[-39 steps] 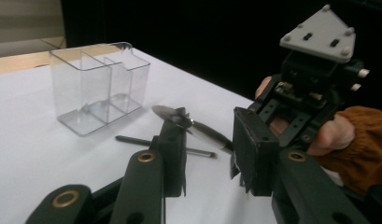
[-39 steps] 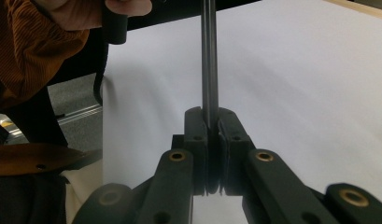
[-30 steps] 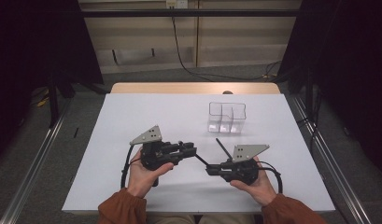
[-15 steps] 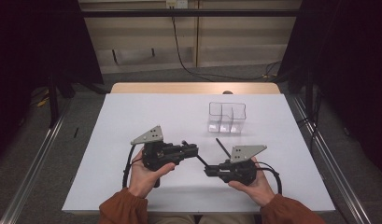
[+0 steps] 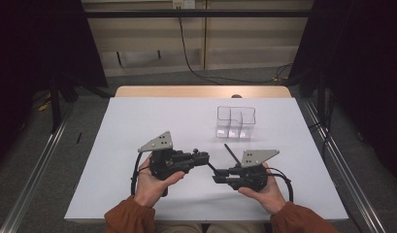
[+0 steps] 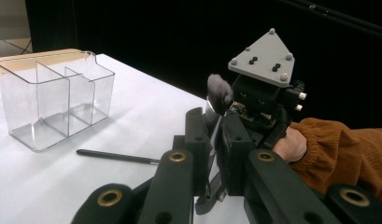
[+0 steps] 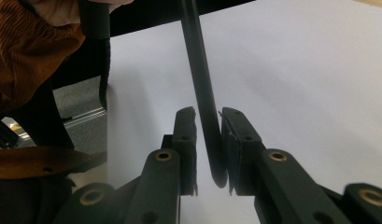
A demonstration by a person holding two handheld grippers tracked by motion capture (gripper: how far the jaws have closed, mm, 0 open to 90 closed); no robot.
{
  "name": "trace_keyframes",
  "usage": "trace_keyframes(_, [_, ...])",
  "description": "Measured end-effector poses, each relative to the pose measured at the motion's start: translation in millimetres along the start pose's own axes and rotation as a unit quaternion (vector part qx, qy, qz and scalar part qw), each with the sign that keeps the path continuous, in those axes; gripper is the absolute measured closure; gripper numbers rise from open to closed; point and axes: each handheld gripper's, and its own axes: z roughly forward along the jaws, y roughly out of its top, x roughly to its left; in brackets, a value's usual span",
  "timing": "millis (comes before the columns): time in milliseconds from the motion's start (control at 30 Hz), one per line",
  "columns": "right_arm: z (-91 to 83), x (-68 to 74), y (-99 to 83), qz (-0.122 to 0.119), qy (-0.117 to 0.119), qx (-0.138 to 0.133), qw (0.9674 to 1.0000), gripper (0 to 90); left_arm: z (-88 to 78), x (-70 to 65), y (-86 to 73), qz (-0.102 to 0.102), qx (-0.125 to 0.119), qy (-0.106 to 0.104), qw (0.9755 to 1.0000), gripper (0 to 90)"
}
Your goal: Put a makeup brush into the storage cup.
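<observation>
A make-up brush with a grey fluffy head (image 6: 220, 91) and a thin black handle (image 7: 202, 84) spans the two grippers above the white table (image 5: 152, 116). My left gripper (image 5: 203, 158) (image 6: 213, 122) is shut on the brush's silvery neck, just below the head. The handle's rounded end lies between the jaws of my right gripper (image 5: 216, 175) (image 7: 207, 112). Those jaws have just been opening, and a small gap shows beside the handle. A separate thin black stick (image 5: 229, 153) (image 6: 116, 156) lies on the table beyond the right gripper.
A clear plastic organiser (image 5: 236, 122) (image 6: 53, 98) with several compartments stands at the far right of the table. Both hands in orange sleeves rest near the front edge. The table's wooden far edge (image 5: 201, 91) meets a grey floor with cables.
The left gripper has edged slightly toward the right one. The right hand, the black stick and the organiser stay where they were.
</observation>
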Motion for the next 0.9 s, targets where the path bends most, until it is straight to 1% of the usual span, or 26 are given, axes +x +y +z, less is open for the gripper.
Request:
trace_keyframes(67, [0.5,-0.5,-0.1,0.004,0.001,0.003,1.0000,74.6,0.2,0.3,-0.7,0.001,0.001,0.002,1.0000,84.0])
trace_keyframes(133, [0.9,-1.2,-0.4,0.007,0.005,0.007,0.9999,68.4,-0.5,1.3,-1.1,0.000,0.002,0.002,1.0000,84.1])
trace_keyframes(167, [0.9,-1.3,-0.5,0.008,0.006,0.008,0.9999,68.1,-0.8,1.7,-1.1,0.001,0.003,0.004,1.0000,84.1])
trace_keyframes(200, [0.9,-1.3,-0.5,0.008,0.007,0.008,0.9999,67.2,-1.4,2.2,-1.1,-0.002,0.003,0.005,1.0000,84.1])
trace_keyframes(333, [0.3,-0.7,0.1,0.009,0.007,0.008,0.9999,59.2,-3.8,4.3,-1.0,-0.004,0.002,0.009,0.9999,84.1])
trace_keyframes(433, [-1.0,-1.0,0.7,0.012,0.006,0.010,0.9999,49.5,-5.3,5.2,-1.0,-0.003,0.003,0.014,0.9999,84.0])
trace_keyframes(467, [-2.3,-1.4,1.2,0.014,0.004,0.008,0.9999,44.7,-5.5,5.3,-1.0,-0.003,0.002,0.015,0.9999,84.0])
trace_keyframes(533, [-4.5,-1.5,1.7,0.016,0.000,0.005,0.9999,40.4,-6.7,5.8,-0.4,-0.001,0.004,0.016,0.9999,84.0])
trace_keyframes(600, [-6.7,-2.2,2.1,0.018,-0.003,0.000,0.9998,32.0,-7.4,5.8,-0.1,-0.003,0.002,0.016,0.9999,84.0])
trace_keyframes(667, [-8.0,-2.2,2.4,0.021,-0.007,-0.004,0.9998,26.9,-9.1,6.4,0.5,-0.001,0.003,0.018,0.9998,84.1])
trace_keyframes(700, [-8.4,-2.4,2.5,0.023,-0.007,-0.006,0.9997,23.6,-9.7,6.4,0.7,-0.002,0.002,0.019,0.9998,84.0])
trace_keyframes(767, [-9.1,-2.9,2.9,0.033,-0.012,-0.012,0.9993,17.0,-11.5,7.1,1.1,-0.001,0.004,0.022,0.9997,84.0])
trace_keyframes(833, [-10.1,-2.7,3.4,0.033,-0.016,-0.014,0.9992,13.0,-13.0,8.1,0.9,-0.001,0.005,0.027,0.9996,84.0])
trace_keyframes(900, [-10.4,-2.8,3.8,0.037,-0.022,-0.017,0.9989,4.0,-14.0,8.2,0.7,-0.001,0.007,0.029,0.9996,84.0])
